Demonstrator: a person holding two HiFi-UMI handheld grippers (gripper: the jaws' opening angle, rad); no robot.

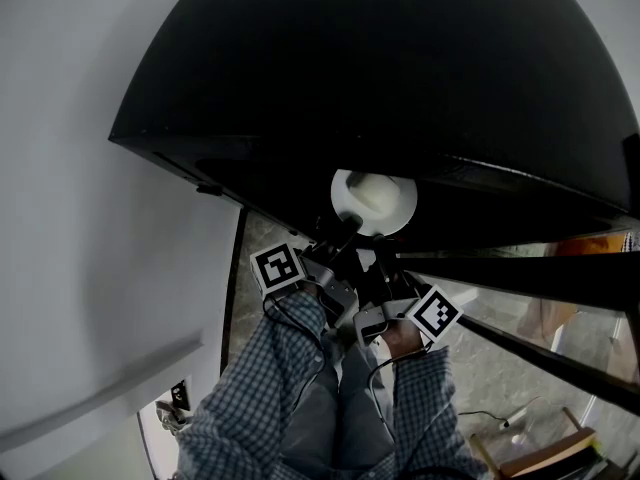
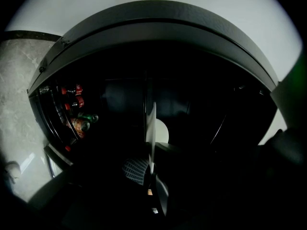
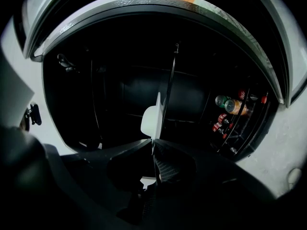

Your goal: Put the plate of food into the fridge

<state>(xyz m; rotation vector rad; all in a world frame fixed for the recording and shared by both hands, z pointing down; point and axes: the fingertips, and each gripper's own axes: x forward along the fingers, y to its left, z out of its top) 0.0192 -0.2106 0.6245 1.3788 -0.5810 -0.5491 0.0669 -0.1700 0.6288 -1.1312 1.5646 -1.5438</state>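
A white plate point(image 1: 375, 201) with pale food on it hangs at the mouth of the black fridge point(image 1: 400, 78). Both grippers hold its near rim. My left gripper point(image 1: 343, 234) pinches the rim from the lower left, and my right gripper point(image 1: 381, 256) pinches it from below. The left gripper view has the plate point(image 2: 161, 131) edge-on, with the left gripper point(image 2: 150, 169) shut on its rim. The right gripper view also has the plate point(image 3: 152, 120) edge-on, clamped in the right gripper point(image 3: 153, 145). The dark fridge interior point(image 3: 139, 90) lies straight ahead.
The open fridge door point(image 1: 520, 268) stretches to the right, and its rack holds several drink cans point(image 3: 229, 108) point(image 2: 76, 113). A white wall point(image 1: 80, 218) rises at the left. Grey stone floor point(image 1: 480, 368) lies below, with a wooden chair point(image 1: 540, 455) at the bottom right.
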